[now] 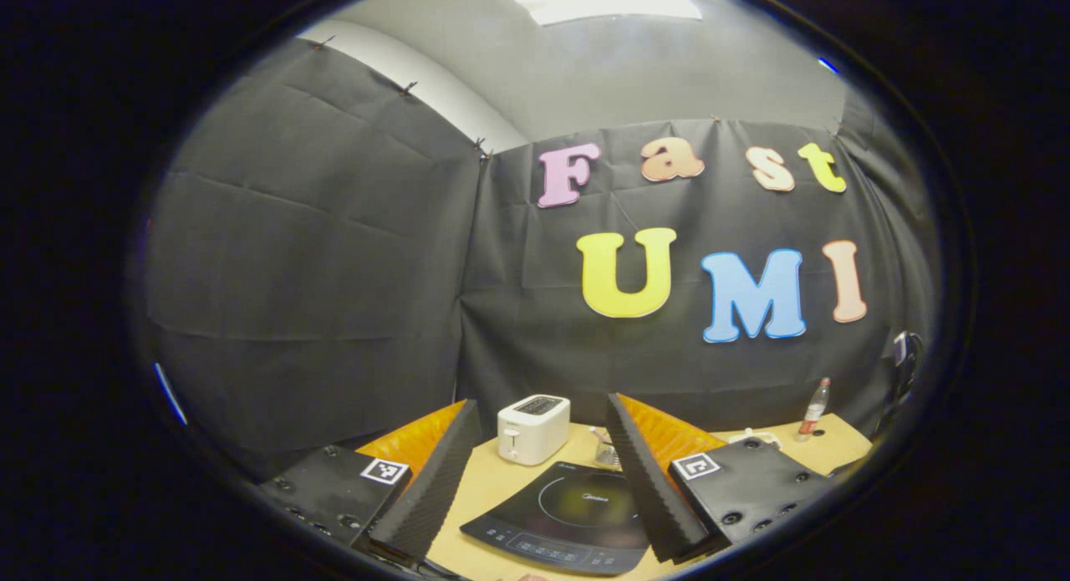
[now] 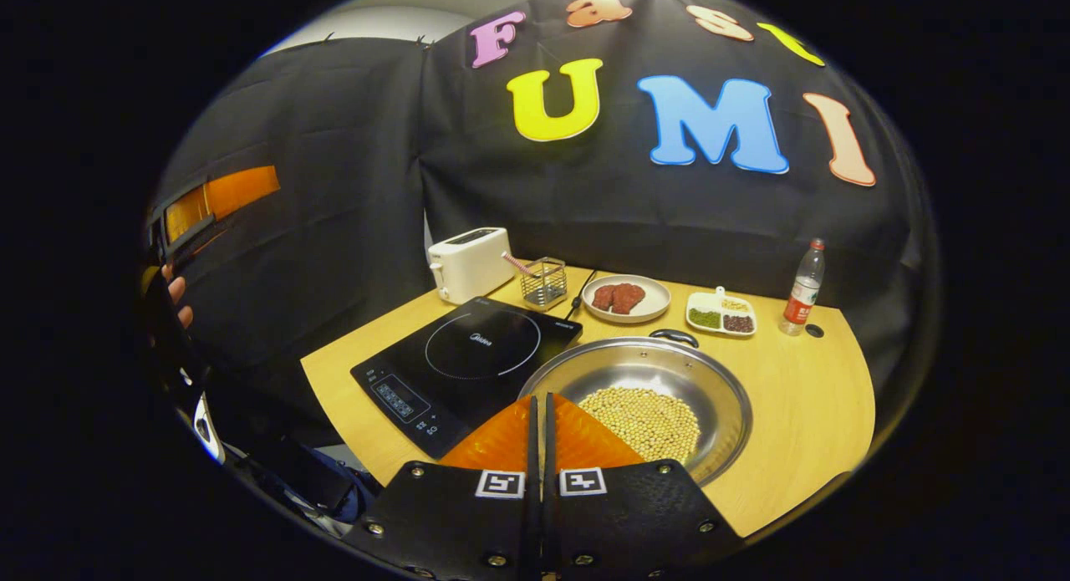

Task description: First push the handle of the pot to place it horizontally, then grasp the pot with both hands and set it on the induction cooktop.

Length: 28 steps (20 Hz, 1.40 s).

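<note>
Nearest the lens in the right gripper view, the right gripper (image 2: 539,414) has its two fingers pressed together with only a thin seam between them, holding nothing, their tips over the near rim of the pot (image 2: 710,380). The pot is a wide, shallow steel pan holding a layer of pale yellow beans (image 2: 642,420). It sits on the wooden table (image 2: 802,397) just right of the induction cooktop (image 2: 468,359), its rim close beside the cooktop's right edge. One dark handle (image 2: 674,337) shows at the pot's far rim, pointing away toward the back wall; the opposite handle is hidden behind the fingers.

Beyond the pot lie a plate (image 2: 627,299) with pieces of red meat and a divided dish (image 2: 721,312) of green and dark grains. A water bottle (image 2: 802,288) stands farther right of the pot. A wire basket (image 2: 543,282) with a striped stick in it and a white toaster (image 2: 470,263) stand behind the cooktop. Bare table lies right of the pot out to the curved edge.

In the left gripper view, the left gripper (image 1: 535,472) is spread wide and empty, raised above the cooktop's near side, with the cooktop's glass top bare.
</note>
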Each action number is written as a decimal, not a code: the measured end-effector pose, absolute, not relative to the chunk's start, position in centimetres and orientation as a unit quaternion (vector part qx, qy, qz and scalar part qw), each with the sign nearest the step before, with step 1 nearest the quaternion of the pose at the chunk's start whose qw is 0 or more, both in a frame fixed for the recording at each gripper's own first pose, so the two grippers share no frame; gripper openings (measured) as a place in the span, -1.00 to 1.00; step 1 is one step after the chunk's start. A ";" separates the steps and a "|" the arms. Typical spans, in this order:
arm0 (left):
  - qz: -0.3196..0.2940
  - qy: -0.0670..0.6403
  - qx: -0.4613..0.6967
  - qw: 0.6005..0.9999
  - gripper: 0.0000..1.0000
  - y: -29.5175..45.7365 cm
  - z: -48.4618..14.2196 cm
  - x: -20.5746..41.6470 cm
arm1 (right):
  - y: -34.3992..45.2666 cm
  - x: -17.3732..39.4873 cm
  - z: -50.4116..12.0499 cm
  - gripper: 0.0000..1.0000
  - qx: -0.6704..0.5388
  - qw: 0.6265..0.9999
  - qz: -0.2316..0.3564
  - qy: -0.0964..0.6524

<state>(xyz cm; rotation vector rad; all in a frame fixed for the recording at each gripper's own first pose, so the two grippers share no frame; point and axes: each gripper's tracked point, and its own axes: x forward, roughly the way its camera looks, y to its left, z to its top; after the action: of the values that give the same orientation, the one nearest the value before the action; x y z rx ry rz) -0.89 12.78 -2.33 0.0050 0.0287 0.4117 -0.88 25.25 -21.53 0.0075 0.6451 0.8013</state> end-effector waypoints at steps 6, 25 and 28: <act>0.226 0.018 0.008 0.974 0.89 15.2 -3.2 -1.1 | 28.6 -3.5 -25.7 -0.97 -0.005 0.829 0.418 0.371; 0.204 0.023 0.006 0.979 1.00 14.7 -4.2 1.2 | 28.6 -7.0 -32.2 -0.98 0.016 0.767 0.395 0.505; 0.188 0.020 0.001 0.982 0.97 13.5 -4.5 2.4 | 28.0 -7.2 -32.3 -0.98 0.022 0.763 0.389 0.516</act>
<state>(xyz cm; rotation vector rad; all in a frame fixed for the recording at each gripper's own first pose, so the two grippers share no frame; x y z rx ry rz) 2.36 13.54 -4.46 0.0023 0.0412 0.3784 -7.18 27.95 -32.32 0.0481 1.1209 0.8454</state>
